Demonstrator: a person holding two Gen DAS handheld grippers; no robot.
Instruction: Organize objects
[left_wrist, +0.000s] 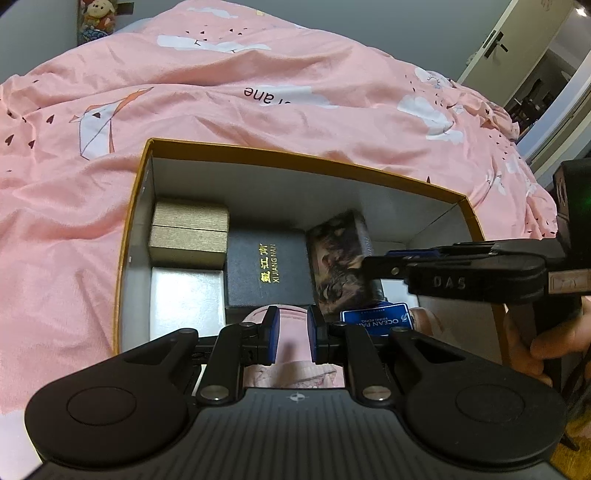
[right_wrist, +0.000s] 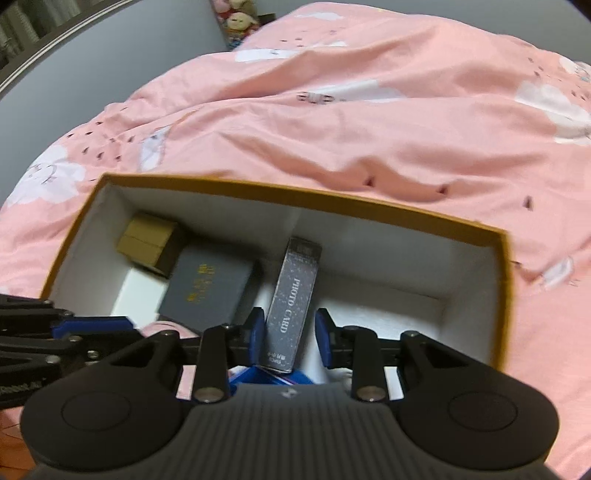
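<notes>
An open orange-rimmed cardboard box (left_wrist: 306, 158) sits on a pink bed; it also shows in the right wrist view (right_wrist: 295, 195). Inside are a gold box (left_wrist: 188, 236), a white box (left_wrist: 186, 304), a black box with gold lettering (left_wrist: 267, 266), a dark photo-card box (left_wrist: 338, 258) and a blue card (left_wrist: 376, 319). My left gripper (left_wrist: 291, 336) straddles a pink object (left_wrist: 291, 350), pads apparently touching it. My right gripper (right_wrist: 290, 332) is open around the photo-card box (right_wrist: 291, 302), which stands on edge with a gap on its right side. The right gripper (left_wrist: 373, 266) reaches in from the right.
The pink patterned duvet (left_wrist: 258, 92) surrounds the box. The box's right half (right_wrist: 388, 295) shows white floor. A plush toy (left_wrist: 98, 14) sits at the far wall. A door (left_wrist: 498, 40) is at the upper right.
</notes>
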